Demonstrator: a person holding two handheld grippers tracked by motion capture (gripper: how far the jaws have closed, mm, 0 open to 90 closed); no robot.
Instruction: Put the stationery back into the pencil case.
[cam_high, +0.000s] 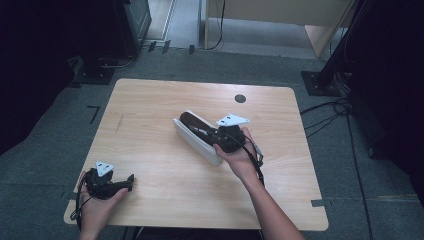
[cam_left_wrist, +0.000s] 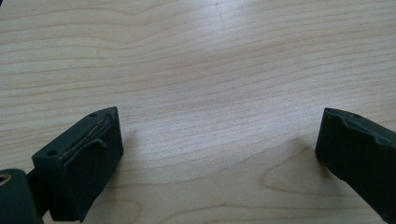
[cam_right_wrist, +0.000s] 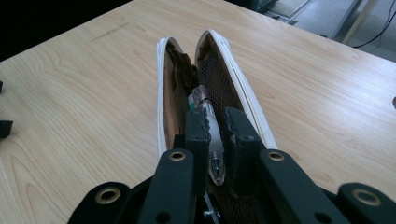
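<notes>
- Right gripper (cam_right_wrist: 214, 135), jaws clamped on the clear-barrelled pen (cam_right_wrist: 212, 144): slide it lengthwise, deep into the open white zip pencil case (cam_right_wrist: 254, 109).
- Left gripper (cam_left_wrist: 219, 154), jaws open, empty, could steady the case on the pale wooden table (cam_high: 150, 110).

A light wooden table (cam_high: 150, 100) with a round dark grommet (cam_high: 240, 98) at one o'clock stands on grey carpet (cam_high: 45, 150). At eleven o'clock sits a dark cabinet (cam_high: 125, 25); cables (cam_high: 325, 112) trail at three o'clock, and pale furniture (cam_high: 280, 12) stands at twelve.
</notes>
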